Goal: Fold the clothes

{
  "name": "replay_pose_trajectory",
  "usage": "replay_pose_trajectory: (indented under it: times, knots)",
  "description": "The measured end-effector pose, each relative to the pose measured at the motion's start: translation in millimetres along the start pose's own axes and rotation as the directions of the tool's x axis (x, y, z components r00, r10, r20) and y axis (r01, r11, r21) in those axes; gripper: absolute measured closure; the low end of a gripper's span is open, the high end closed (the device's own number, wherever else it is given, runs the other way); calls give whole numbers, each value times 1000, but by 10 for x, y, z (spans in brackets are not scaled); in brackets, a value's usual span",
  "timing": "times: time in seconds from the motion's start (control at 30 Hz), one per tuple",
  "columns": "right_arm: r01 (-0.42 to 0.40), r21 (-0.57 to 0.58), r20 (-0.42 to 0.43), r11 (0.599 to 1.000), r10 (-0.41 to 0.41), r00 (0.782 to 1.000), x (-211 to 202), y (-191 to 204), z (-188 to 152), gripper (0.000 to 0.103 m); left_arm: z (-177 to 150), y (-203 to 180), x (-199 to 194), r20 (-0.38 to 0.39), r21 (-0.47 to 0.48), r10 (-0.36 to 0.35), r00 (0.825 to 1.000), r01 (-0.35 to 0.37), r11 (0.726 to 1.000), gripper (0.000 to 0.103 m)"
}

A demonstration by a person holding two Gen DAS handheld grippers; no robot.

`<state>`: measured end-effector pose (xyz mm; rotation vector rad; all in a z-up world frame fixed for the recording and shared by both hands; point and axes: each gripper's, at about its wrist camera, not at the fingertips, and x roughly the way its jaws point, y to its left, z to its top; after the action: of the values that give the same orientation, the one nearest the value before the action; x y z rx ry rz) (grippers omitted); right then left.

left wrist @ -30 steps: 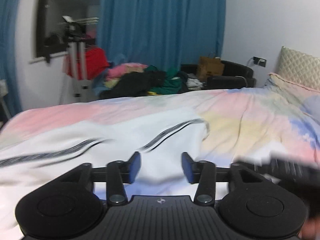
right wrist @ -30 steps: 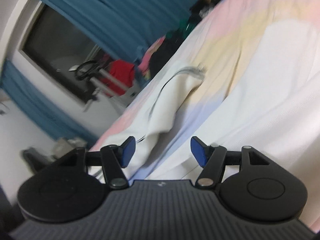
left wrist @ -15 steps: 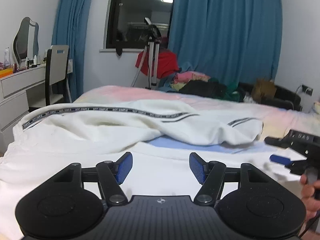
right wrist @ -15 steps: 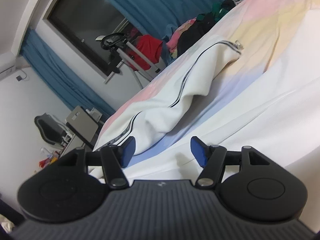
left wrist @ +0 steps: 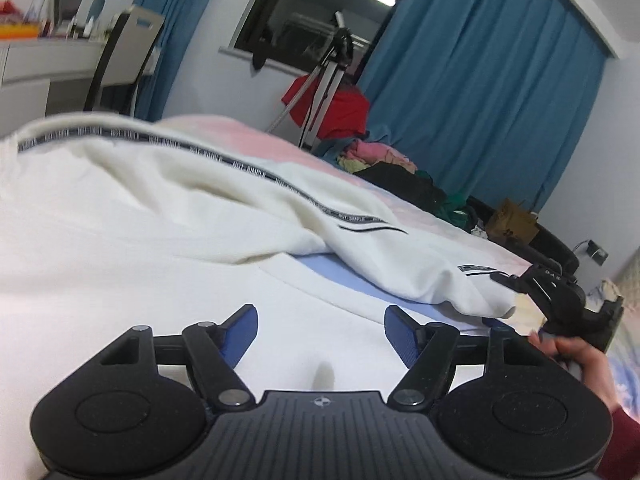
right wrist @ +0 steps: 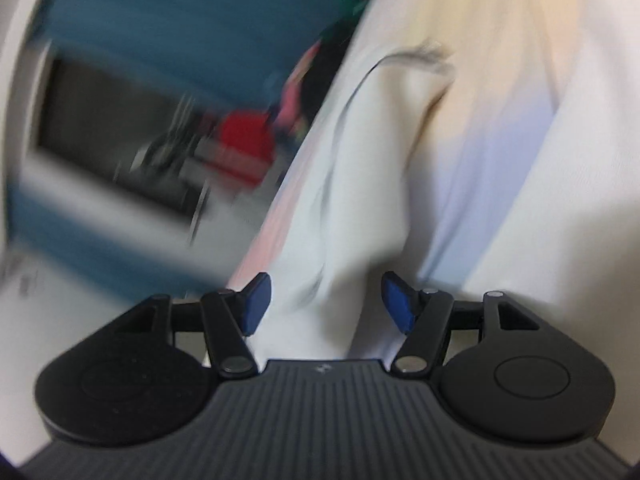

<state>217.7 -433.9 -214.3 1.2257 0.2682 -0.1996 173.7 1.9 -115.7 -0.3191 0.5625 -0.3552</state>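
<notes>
Left hand-held gripper (left wrist: 320,330): jaws spread wide, holding nothing, low over white cloth at the near edge of the bed (left wrist: 436,224). Right hand-held gripper (right wrist: 323,299): jaws likewise wide apart and empty, with a fold of white cloth lying between and beyond the blue pads (right wrist: 394,304); this view is blurred. In the left wrist view the right unit appears at the right edge, gripped by a hand (left wrist: 576,354) in a dark red sleeve, just beside the cuff end of the garment. White garment (left wrist: 256,204): rumpled, spread across the bed, a black lettered stripe (left wrist: 248,168) running along one long section, its end resting on a pale blue patch of the pastel bedcover. Behind the bed: pile of mixed clothes (left wrist: 400,168), tripod (left wrist: 320,80) with red cloth on it, blue curtains (left wrist: 480,92), dark window (left wrist: 316,20), chair (left wrist: 124,56) at a dressing bench (left wrist: 44,60), brown paper bag (left wrist: 514,222).
</notes>
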Motion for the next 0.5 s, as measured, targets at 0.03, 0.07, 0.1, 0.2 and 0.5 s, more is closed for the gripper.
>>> replay_pose_trajectory:
  times: [0.03,0.07,0.1,0.2,0.5]
  knots:
    - [6,38,31,999,-7,1000,62,-38,54,39,-3,22,39,-6,-12,-7,1000,7,1000,32]
    - [2,57,43,998,-5,999,136,-63,102,39,-5,27,69,-7,-17,-16,1000,16,1000,32]
    - [-2,75,54,997,-2,999,210,-86,149,39,-6,20,92,-3,-17,-26,1000,26,1000,32]
    - [-15,94,104,995,5,995,394,-48,286,39,-17,-10,165,1,-4,-53,999,53,999,33]
    - [-120,-20,289,993,121,950,160,418,780,38,-58,-50,414,-10,26,-63,998,64,998,34]
